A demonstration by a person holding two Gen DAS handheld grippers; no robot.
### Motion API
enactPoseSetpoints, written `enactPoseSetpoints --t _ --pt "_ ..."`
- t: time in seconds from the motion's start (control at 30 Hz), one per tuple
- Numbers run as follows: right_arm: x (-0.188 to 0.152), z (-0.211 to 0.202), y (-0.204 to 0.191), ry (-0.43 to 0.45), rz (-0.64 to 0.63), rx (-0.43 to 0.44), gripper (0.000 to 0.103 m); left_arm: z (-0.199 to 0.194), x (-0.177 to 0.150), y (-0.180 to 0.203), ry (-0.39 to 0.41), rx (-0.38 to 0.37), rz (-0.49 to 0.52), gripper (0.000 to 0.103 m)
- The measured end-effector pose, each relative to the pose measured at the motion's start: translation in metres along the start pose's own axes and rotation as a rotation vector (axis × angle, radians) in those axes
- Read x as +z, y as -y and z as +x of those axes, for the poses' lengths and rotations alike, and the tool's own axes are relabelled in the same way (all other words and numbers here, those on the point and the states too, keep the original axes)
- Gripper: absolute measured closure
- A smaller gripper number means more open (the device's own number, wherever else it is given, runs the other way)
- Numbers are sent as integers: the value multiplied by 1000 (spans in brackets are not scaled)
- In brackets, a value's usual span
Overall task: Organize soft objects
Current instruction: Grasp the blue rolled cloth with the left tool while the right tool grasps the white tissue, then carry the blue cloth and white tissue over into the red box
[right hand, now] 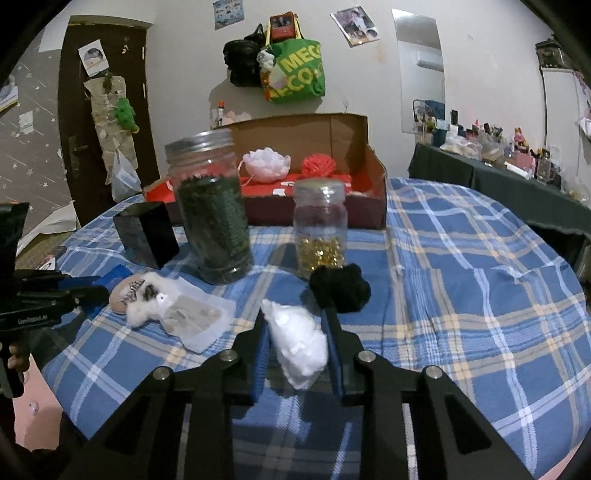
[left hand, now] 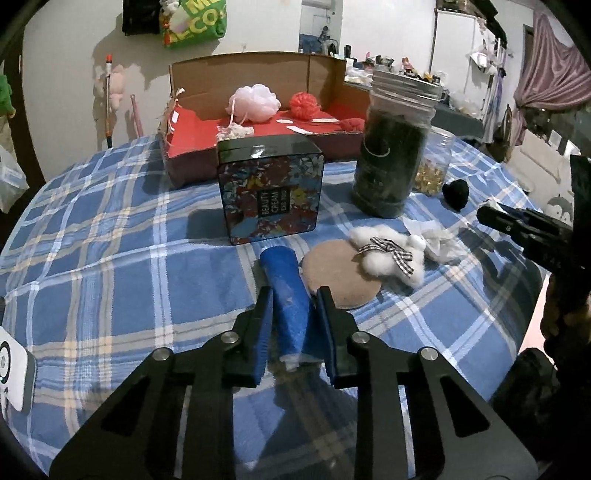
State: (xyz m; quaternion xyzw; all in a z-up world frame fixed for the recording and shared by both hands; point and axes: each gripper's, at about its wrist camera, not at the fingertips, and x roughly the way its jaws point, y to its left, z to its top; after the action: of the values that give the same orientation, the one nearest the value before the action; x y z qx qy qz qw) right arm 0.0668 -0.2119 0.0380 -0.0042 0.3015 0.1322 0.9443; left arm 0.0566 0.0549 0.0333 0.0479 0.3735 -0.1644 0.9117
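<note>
The left gripper [left hand: 294, 295] has its jaws closed on a blue roll [left hand: 286, 291] mid-bench; the right gripper [right hand: 295, 319] clamps a white fluffy wad [right hand: 297, 341]. The cardboard box [right hand: 373, 184] sits at the far edge, with open checked cloth [right hand: 461, 295] toward the right edge.

White plaster walls [right hand: 177, 74], marked and scuffed. Dark brown door [right hand: 74, 122] at left, papers and green toy hung on it. Green tote bag [right hand: 295, 70] and black bag [right hand: 242, 62] hang on wall, photos [right hand: 355, 25] taped above. Tall mirror [right hand: 421, 74] right of them. Dark side table [right hand: 517, 192] crowded with small bottles and figurines. Pink curtain [left hand: 550, 70] at far right. Blue plaid cloth [right hand: 461, 258] over table. Light dim, cool.
</note>
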Motion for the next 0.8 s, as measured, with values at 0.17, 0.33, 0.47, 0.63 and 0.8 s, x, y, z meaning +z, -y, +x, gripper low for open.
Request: enactPoseSetpoints --t 0.17,0.33,0.47,0.63,0.8 --pt "4 -4 0 11 7 10 74 -4 0 -6 5 4 -7 82" --pt "6 -8 -3 23 3 14 74 -8 2 -4 20 -7 -7 83" --pt "7 -9 -7 28 -6 22 74 -8 3 0 23 -8 8 84" --pt "6 -7 -9 20 -8 31 74 -2 -3 -3 28 49 4 83" --pt "-1 3 -9 -27 -8 19 68 1 -4 -7 19 49 -8 78"
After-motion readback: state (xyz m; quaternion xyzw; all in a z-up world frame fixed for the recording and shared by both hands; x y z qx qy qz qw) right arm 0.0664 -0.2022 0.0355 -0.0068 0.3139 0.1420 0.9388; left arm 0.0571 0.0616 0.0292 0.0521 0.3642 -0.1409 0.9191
